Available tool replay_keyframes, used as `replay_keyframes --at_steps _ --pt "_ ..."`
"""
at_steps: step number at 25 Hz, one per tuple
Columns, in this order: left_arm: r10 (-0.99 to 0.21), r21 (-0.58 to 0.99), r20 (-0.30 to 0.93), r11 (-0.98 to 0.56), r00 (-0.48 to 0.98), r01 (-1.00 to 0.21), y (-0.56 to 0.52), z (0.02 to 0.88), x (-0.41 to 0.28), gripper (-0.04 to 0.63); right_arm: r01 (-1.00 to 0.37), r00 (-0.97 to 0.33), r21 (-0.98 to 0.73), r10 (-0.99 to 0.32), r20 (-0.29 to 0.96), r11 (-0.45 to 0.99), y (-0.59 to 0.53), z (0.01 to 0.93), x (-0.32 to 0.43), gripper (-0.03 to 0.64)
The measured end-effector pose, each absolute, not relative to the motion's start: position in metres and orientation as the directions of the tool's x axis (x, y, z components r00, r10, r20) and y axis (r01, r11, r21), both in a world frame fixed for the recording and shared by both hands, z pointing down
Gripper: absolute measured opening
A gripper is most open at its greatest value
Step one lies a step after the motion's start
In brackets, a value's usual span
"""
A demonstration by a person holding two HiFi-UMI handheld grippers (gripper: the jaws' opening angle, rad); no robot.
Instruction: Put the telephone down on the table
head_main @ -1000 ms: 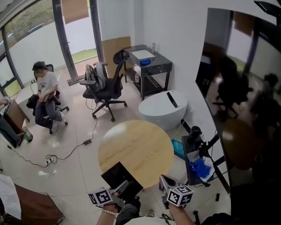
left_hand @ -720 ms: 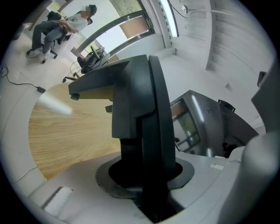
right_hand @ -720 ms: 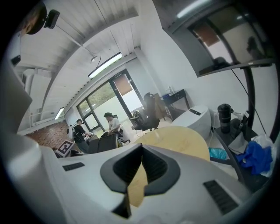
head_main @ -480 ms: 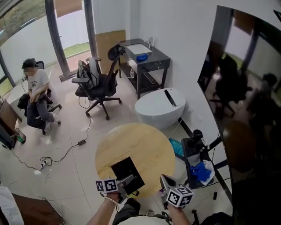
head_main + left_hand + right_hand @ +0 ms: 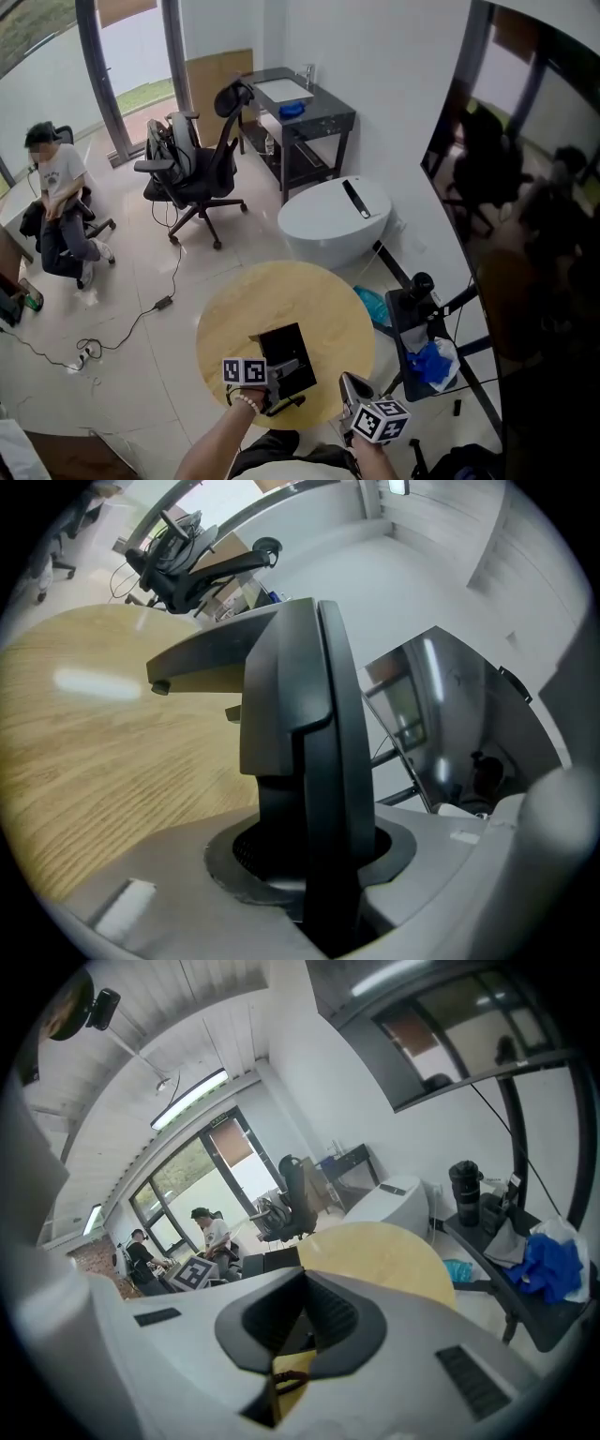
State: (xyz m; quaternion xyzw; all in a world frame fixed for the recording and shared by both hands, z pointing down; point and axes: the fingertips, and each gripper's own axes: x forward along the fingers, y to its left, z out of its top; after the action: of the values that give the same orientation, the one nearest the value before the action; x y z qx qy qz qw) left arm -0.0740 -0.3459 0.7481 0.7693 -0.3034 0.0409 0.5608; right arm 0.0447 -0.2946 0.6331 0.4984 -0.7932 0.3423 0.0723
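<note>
Lower centre of the head view: my left gripper (image 5: pixel 277 373) is clamped on the black telephone (image 5: pixel 285 351), which sits over the near part of the round wooden table (image 5: pixel 319 300). I cannot tell whether it touches the wood. At lower right, my right gripper (image 5: pixel 349 388) has its jaws together on nothing. To do this well, I judge I should level the slab, lower it until it lies flat, then part the jaws slowly, inside the rim.

Bright daylight enters through the windows (image 5: pixel 56 84); fisheye edges darken.
</note>
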Motion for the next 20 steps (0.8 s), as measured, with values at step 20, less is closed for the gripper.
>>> replay_keyframes --at_steps 20 --pt "-0.233 0.867 0.329 -0.31 0.915 -0.391 -0.379 0.794 -0.032 0.163 -0.868 -0.432 -0.46 -0.742 0.513 0.187 -0.318 0.663 0.029 0.0"
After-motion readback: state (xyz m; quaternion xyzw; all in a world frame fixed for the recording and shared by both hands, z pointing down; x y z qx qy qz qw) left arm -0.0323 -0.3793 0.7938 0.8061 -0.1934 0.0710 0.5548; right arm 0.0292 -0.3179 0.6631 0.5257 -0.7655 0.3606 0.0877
